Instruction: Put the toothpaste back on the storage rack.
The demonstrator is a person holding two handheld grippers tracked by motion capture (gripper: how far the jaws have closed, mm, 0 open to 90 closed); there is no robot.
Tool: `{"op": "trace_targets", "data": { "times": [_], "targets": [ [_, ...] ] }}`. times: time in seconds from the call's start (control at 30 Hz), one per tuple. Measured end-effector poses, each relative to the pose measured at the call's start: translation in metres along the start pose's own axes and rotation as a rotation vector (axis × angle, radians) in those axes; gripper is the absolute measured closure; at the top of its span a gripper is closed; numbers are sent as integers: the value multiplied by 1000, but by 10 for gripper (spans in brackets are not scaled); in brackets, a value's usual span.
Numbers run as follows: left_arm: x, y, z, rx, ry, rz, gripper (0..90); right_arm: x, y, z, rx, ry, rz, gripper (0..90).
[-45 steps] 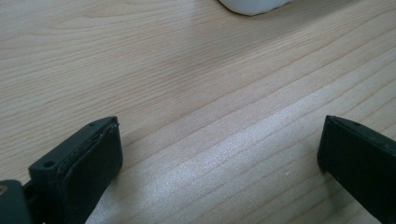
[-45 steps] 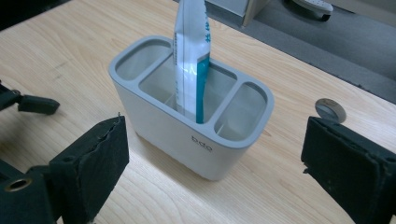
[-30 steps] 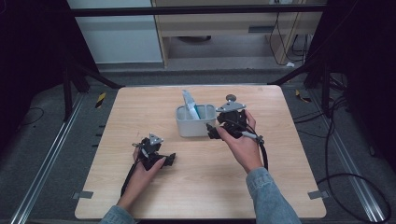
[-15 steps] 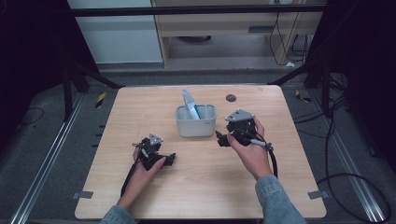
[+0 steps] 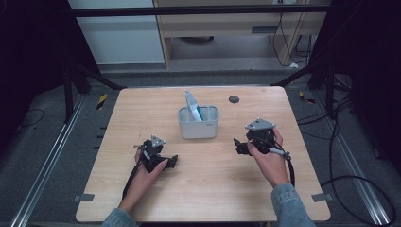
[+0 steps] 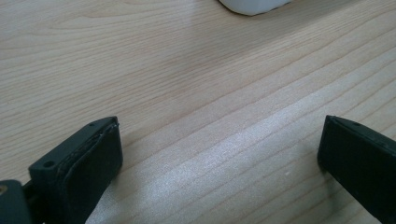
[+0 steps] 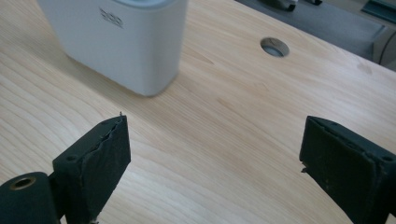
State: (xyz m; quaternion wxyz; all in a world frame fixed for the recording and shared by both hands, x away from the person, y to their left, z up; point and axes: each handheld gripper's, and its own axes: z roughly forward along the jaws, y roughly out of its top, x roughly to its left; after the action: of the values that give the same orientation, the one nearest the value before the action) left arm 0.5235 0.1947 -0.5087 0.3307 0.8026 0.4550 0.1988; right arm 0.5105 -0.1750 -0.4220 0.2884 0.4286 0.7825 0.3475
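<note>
A pale grey holder cup [image 5: 198, 123] stands at the middle of the wooden table [image 5: 142, 109], with a white and teal tube-like item [image 5: 193, 106] leaning out of it. My right gripper [image 5: 239, 145] rests low to the right of the cup, open and empty; its own view has the cup [image 7: 121, 42] at upper left between wide-apart jaws. My left gripper [image 5: 171, 161] lies on the table at the front left, open with nothing between its jaws; a corner of the cup [image 6: 254, 5] peeks in at the top of its view.
A round cable hole [image 5: 233, 99] sits in the table behind the right gripper, also in the right gripper view [image 7: 274, 46]. Black cables trail from both grippers. Metal frame legs and floor rails flank the table; a cabinet stands behind.
My right gripper has drawn back from the cup's right rim toward the front right and come down near the table. The left gripper has stayed put.
</note>
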Motion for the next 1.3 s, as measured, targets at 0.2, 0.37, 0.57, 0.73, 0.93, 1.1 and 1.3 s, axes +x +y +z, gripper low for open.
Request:
{"op": "trace_targets", "data": {
  "times": [0.2,0.37,0.57,0.73,0.93,1.1,1.3],
  "targets": [
    [0,0,0,0,0,-1,0,-15,-19,-2,6,-24,48,100],
    [0,0,0,-1,0,-1,0,-26,-37,0,17,-31,82,109],
    [0,0,0,-1,0,-2,0,-35,-54,5,42,-49,117,107],
    [0,0,0,0,0,0,0,-39,-66,9,52,-52,140,107],
    [0,0,0,1,0,1,0,-40,-75,16,55,-58,166,110],
    [0,0,0,1,0,1,0,-39,-80,23,60,-51,171,110],
    [0,0,0,1,0,1,0,-36,-81,31,47,-45,180,111]
  ]
}}
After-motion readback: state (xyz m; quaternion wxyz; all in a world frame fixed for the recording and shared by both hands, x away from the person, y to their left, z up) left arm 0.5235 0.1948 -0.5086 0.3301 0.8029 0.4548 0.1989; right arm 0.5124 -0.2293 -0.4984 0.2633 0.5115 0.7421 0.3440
